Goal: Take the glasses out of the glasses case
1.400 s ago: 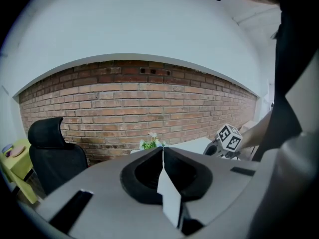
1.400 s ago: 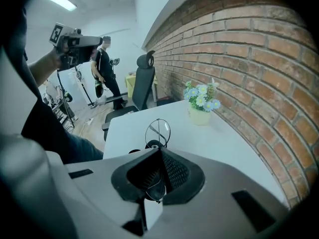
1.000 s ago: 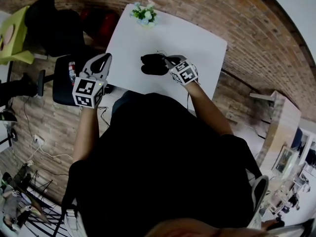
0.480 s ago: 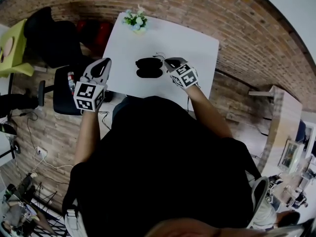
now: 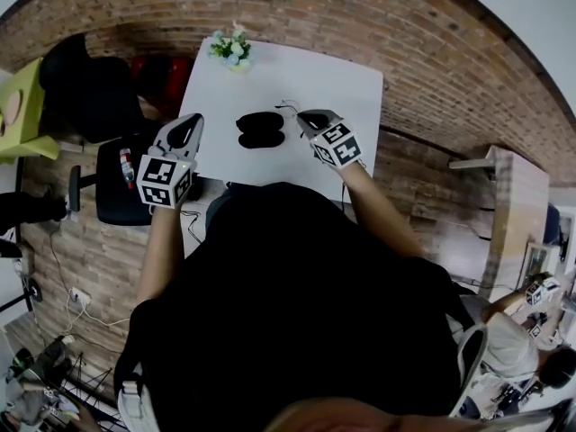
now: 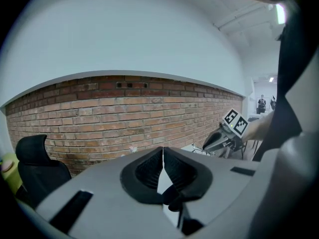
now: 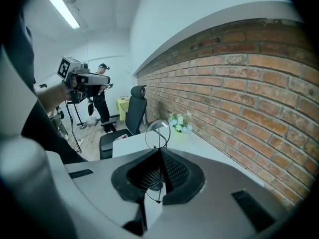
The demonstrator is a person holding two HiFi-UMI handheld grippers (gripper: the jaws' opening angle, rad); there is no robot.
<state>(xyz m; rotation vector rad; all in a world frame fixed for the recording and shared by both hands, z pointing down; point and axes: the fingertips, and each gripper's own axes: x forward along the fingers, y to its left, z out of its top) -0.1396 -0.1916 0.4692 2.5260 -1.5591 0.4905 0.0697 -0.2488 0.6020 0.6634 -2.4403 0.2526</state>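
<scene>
The right gripper (image 7: 160, 152) has its jaws pinched shut on the thin wire frame of the glasses (image 7: 157, 133), and one round lens stands up just past the tips. The left gripper (image 6: 163, 151) has its jaws pressed flat together with nothing between them. It hangs off the near left edge of the white table (image 5: 351, 79), well apart from the other gripper. The glasses case (image 5: 261, 129) lies open on the table, its two black halves side by side, just to the left of the right gripper's tips. The glasses are out of it, held close beside its right end. A small bunch of flowers (image 5: 229, 48) sits at the far left corner of the table. A black chair (image 5: 121, 174) stands on the floor to the left, under the left gripper. A brick wall (image 7: 239, 98) runs along the far side of the table.
</scene>
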